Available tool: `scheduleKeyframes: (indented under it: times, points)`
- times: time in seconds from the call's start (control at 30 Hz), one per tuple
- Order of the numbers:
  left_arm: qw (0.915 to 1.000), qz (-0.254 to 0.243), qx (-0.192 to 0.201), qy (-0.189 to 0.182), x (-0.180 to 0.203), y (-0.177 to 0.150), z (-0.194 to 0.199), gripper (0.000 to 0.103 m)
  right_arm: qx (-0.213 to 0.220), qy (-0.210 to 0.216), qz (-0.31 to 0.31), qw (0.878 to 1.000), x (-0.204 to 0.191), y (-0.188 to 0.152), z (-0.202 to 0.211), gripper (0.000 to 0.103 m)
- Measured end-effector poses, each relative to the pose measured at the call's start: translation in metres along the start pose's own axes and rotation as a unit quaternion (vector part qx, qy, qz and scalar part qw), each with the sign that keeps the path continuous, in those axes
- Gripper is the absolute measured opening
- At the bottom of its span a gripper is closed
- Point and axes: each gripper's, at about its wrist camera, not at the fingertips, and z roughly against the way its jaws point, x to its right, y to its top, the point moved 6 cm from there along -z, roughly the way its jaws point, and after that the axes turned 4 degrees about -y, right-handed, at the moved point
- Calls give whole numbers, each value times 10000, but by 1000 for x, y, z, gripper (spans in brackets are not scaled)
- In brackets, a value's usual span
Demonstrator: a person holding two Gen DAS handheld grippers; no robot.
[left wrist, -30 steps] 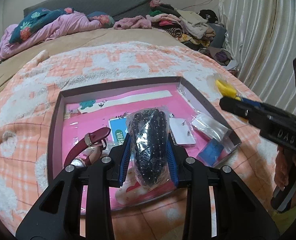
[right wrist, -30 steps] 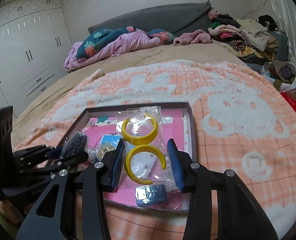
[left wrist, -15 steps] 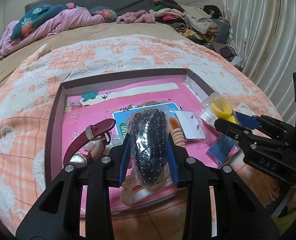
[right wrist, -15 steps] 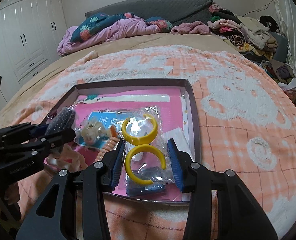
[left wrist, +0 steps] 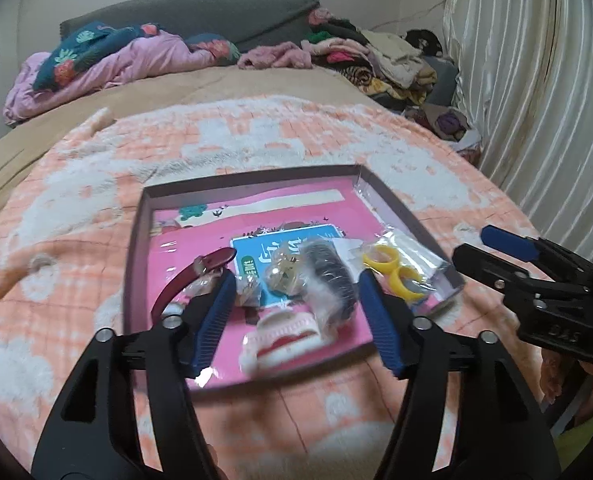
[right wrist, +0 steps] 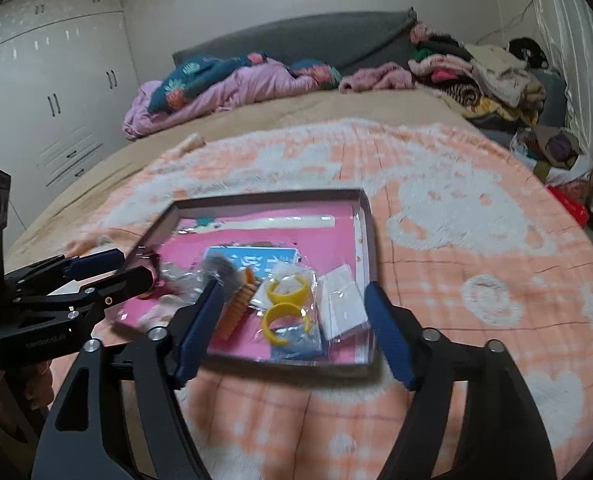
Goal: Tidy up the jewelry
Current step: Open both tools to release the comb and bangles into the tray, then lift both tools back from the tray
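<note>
Both hand-held grippers [left wrist: 298, 316] [right wrist: 292, 330] agape above tray [left wrist: 134, 248]

Two handheld grippers, left gripper [left wrist: 302, 316] and right gripper [right wrist: 292, 330], alike in build: black plastic arms with triangular cut-outs, silver round screws at the joints, ribbed blue pads [left wrist: 212, 322] lining the fingers. Pale embossed lettering on one black body, too blurred to read.

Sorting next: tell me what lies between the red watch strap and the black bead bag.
Left wrist view: two small clear trinket bags lie between red watch strap and black bead bag.
</note>
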Motion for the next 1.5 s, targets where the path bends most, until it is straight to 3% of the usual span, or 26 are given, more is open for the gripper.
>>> scheduleKeyframes:
  times: [0.07,0.4,0.93,1.5]
  points:
    - [10000,20,68,51,2,-4,15,64,147,-2,21,9999,-3,-3,21,87]
    - [9993,262,131,224,3,-41,65,93,301,66,102,9995,-26,-34,78,98]
    - [9978,420,64,507,11,-100,93,94,68,-183,185,9996,-31,-77,96,99]
    - [9962,533,119,683,4,-102,103,94,-69,-40,402,9992,-48,-90,103,99]
